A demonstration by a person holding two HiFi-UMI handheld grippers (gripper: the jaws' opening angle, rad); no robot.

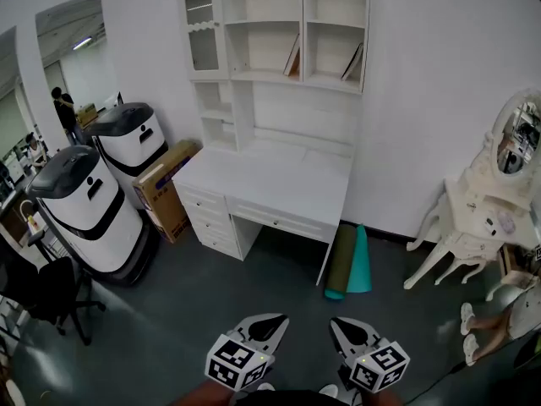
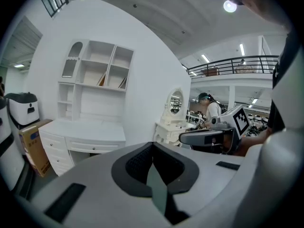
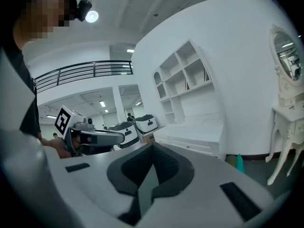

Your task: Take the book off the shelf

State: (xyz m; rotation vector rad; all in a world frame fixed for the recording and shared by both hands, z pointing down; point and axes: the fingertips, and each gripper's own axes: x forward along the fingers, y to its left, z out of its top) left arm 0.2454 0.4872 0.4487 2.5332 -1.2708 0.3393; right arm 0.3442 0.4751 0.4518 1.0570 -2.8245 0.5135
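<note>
Two thin books lean in the upper compartments of a white desk hutch (image 1: 279,76) against the far wall: one in the middle compartment (image 1: 292,57), one in the right compartment (image 1: 353,63). They show small in the left gripper view (image 2: 101,80) and the right gripper view (image 3: 206,73). Both grippers are held low and side by side, well short of the desk. My left gripper (image 1: 275,322) is shut and empty (image 2: 153,146). My right gripper (image 1: 338,325) is shut and empty too (image 3: 152,148).
Two white-and-black machines (image 1: 93,205) and a cardboard box (image 1: 165,189) stand left of the desk (image 1: 270,184). Rolled green and teal mats (image 1: 348,260) lean by its right leg. A white vanity with mirror (image 1: 486,214) stands at right, a black chair (image 1: 42,299) at left.
</note>
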